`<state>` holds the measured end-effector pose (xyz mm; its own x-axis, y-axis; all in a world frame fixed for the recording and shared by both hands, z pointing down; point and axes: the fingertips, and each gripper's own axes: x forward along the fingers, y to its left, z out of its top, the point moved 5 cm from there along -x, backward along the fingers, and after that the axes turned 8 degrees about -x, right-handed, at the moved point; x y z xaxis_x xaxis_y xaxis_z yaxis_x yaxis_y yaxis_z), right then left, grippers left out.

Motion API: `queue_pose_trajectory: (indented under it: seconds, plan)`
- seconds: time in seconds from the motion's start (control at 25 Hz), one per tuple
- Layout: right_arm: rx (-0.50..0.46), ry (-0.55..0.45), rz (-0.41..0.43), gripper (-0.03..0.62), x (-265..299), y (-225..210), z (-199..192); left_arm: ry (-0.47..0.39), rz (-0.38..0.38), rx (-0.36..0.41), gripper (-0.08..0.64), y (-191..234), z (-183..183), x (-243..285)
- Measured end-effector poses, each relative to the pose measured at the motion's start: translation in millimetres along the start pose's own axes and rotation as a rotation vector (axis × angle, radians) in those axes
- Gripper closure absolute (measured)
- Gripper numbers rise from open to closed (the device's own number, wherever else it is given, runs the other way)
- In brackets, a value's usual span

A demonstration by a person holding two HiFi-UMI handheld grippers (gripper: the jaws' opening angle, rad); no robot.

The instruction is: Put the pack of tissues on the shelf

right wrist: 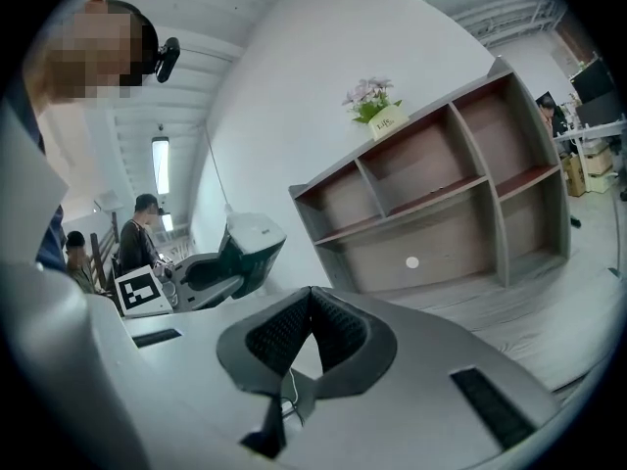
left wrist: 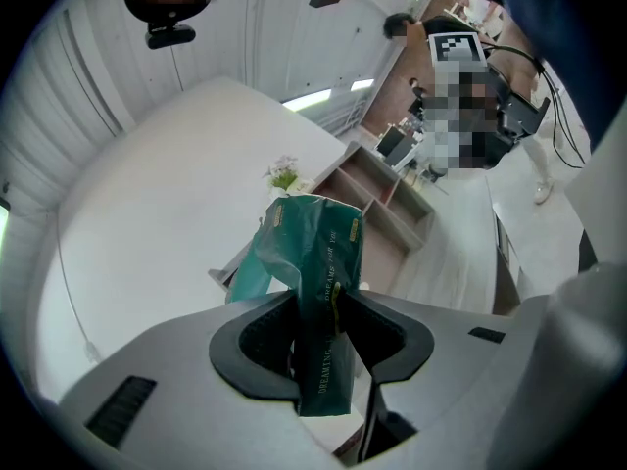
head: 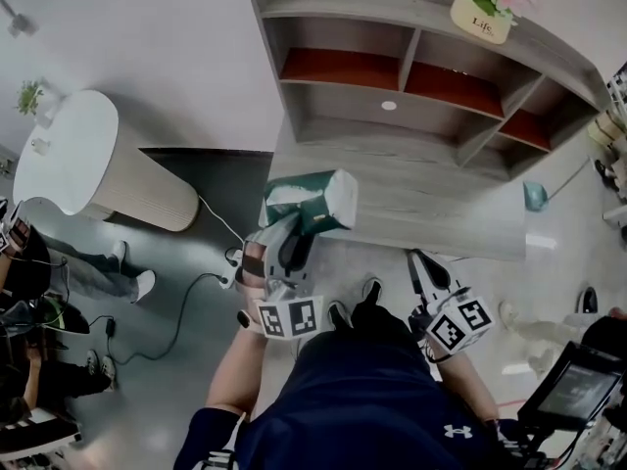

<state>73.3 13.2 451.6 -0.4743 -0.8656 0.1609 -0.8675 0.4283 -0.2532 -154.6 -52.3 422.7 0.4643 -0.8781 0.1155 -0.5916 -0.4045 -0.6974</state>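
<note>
Two grippers are shown, each bearing one marker cube. The left gripper (head: 297, 225) is closed partway on the single pack of tissues (head: 313, 200), its pads pressed against the green wrapper. The right gripper (head: 423, 262) is held lower and to the right, its jaw tips brought together with nothing between them. One shelf (head: 431, 204) is seen at the far side, with one flower pot (head: 480, 18) set on its top board towards the right. Three red-backed compartments are counted in its upper row, above a wider open bay. The pack is held in the air at the shelf's near left corner and is not set down on any board. One round white stand (head: 69, 150) is placed at the far left. In the left gripper view alone, the grip is seen to fall on the pack's narrow lower end, with the rest standing up beyond the jaws. Only in the right gripper view is the pack seen from the side, apart from the shelf and to its left. That view also shows a standing person (right wrist: 142, 233) at the left. The figures at the left edge of the head view are probably two, though they are too cropped to count.
</note>
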Motion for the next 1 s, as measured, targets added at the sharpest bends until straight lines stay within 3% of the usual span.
queue_pose_trajectory:
  seconds: [0.68,1.0]
  plan:
    - [0.028,-0.051,0.074,0.583,96,-87,49,0.002,0.034,0.115,0.396,46,12,136]
    - [0.036,-0.046,0.106,0.583,118,-119,63,0.028,0.020,0.209,0.396,63,12,193]
